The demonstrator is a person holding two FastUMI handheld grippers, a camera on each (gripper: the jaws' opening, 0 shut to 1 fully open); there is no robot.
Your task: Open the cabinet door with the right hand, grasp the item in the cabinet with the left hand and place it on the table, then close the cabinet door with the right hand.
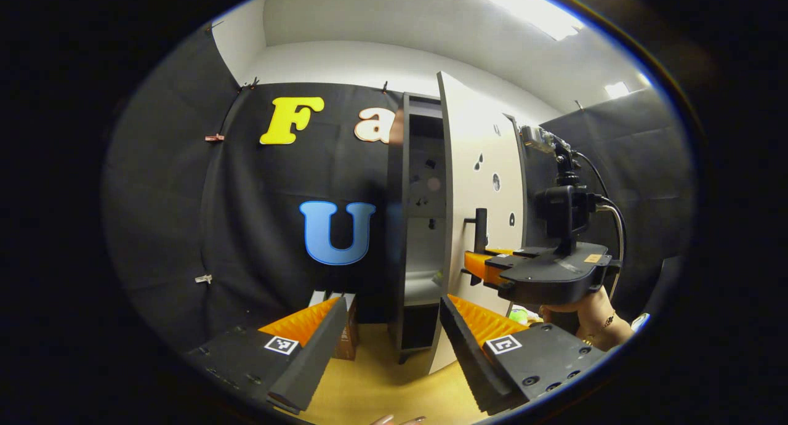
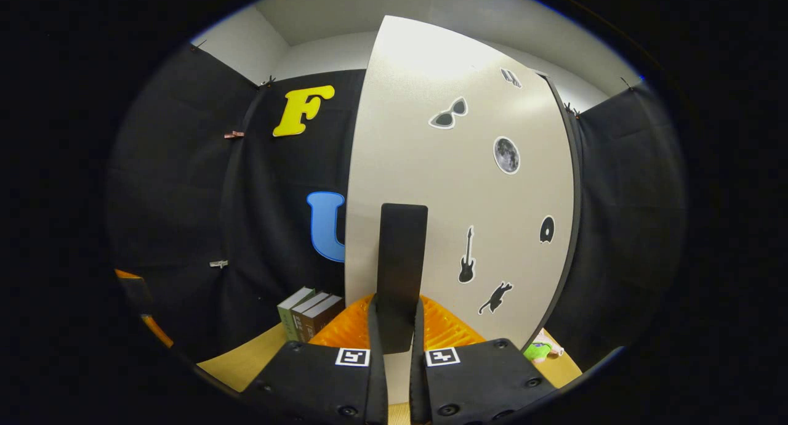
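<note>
The tall dark cabinet point(image 1: 397, 228) stands on the wooden table point(image 1: 375, 382), and its white stickered door point(image 1: 477, 185) is swung partly open toward me. Inside I see pale shelves point(image 1: 423, 283); whatever lies on them I cannot make out. In the left gripper view, my right gripper point(image 1: 477, 268) is at the door's black handle point(image 1: 481, 225), held by a hand point(image 1: 591, 320). The right gripper view shows the right gripper point(image 2: 397, 326) shut on that handle point(image 2: 401, 259), with the door point(image 2: 455, 185) close in front. My left gripper point(image 1: 388, 351) is open and bare, in front of the cabinet's lower opening.
Several books point(image 1: 348, 332) stand upright on the table left of the cabinet, also visible as books point(image 2: 308, 314) past the door's edge. A small green toy point(image 2: 538, 350) lies on the table right of the door.
</note>
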